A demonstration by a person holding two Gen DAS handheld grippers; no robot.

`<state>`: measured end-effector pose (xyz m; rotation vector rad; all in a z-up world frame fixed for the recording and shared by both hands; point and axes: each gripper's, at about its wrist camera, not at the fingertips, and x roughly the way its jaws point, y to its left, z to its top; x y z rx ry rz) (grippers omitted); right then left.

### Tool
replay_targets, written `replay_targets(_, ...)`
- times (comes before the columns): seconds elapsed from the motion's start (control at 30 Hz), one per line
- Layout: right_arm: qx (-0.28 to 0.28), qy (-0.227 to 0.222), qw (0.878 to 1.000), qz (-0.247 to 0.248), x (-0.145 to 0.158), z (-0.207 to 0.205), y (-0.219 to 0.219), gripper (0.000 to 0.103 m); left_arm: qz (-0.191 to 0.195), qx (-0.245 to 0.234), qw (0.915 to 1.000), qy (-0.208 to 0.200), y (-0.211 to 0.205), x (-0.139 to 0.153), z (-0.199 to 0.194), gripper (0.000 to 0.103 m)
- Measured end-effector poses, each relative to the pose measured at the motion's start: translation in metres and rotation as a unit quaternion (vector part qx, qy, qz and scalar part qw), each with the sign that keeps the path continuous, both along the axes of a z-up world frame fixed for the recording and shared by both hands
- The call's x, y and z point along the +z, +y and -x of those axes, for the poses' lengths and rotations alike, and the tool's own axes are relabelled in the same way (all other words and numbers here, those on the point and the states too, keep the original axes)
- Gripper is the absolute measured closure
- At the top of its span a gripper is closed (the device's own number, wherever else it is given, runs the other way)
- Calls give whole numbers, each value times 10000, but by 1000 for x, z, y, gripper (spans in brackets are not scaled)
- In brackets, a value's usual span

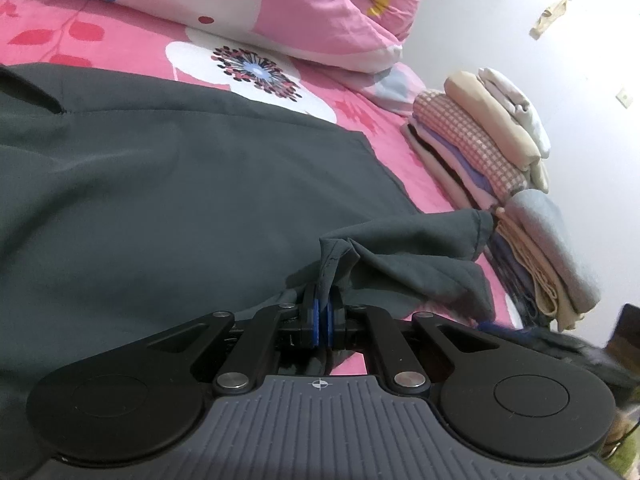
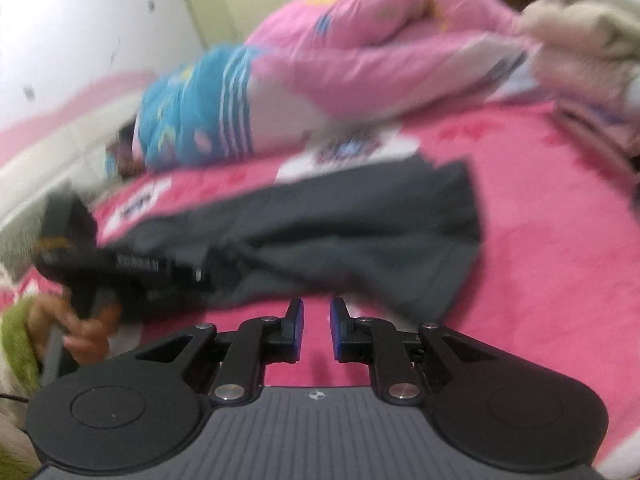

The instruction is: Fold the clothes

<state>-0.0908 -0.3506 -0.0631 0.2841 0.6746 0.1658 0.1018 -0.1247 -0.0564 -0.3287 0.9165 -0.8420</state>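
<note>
A dark grey garment lies spread over the pink flowered bed sheet. My left gripper is shut on a bunched fold at the garment's near right edge, and the cloth rises between its blue pads. The blurred right wrist view shows the same garment crumpled across the sheet. My right gripper sits just short of the garment's near edge, its jaws a little apart with only pink sheet between them. At the left of that view, a hand in a green sleeve holds the left gripper.
Two stacks of folded clothes stand along the bed's right edge by a white wall. A rolled pink quilt lies across the far side of the bed.
</note>
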Motion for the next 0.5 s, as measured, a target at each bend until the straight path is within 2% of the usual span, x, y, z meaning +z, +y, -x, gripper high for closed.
replay_targets(0.1,-134,204,9995,182,-13,-26,15,89,-8,23,10000,-31,0,0,2,100)
replay_targets(0.27,-1003,-171,9893,1044,-2,-21,8,90,-13,8,10000,-90,0,1,3,100)
replay_targets(0.4,-1510,-648,9826,865,8,-6,-13,90,37,-11,9999,-105,3,-1,3,100)
replay_targets(0.5,-1456,-841,9800,1067,12,-15,-16,90,56,-20,9999,-112,3,0,3,100)
